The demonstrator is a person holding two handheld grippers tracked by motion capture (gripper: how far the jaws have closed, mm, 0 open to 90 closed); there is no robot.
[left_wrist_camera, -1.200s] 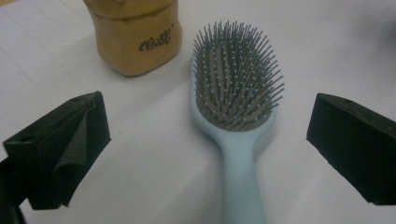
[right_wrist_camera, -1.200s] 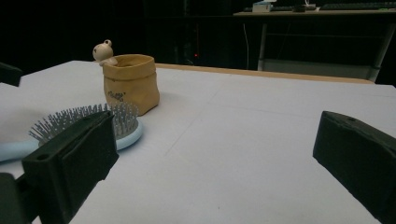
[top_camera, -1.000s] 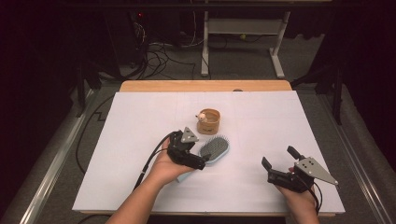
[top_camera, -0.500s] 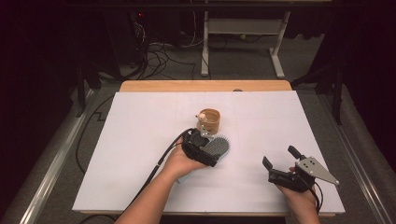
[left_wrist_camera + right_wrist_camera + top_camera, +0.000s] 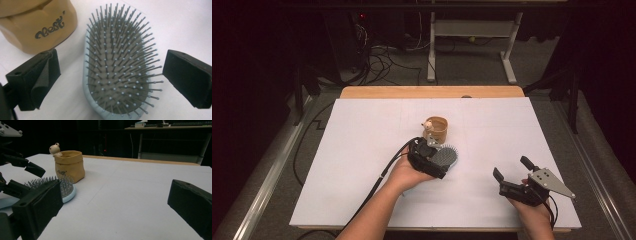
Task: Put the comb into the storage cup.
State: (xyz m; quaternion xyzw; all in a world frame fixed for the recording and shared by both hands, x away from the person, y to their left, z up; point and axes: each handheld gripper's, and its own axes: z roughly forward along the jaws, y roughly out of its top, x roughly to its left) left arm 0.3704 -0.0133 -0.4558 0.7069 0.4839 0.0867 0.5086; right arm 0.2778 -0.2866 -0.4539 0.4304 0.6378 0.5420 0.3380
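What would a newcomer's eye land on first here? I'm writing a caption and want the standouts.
First the pale blue hairbrush, lying bristles up on the white table, with the left gripper open and its jaws on either side of it. Just behind the brush stands a small tan pouch with a little animal figure perched on its rim. The right gripper sits open near the table's front right corner, holding nothing.

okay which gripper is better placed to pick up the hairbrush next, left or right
Left. The left gripper is right over the hairbrush, jaws open on either side of its bristled head. The right gripper sits apart near the table's right edge, jaws open on nothing.
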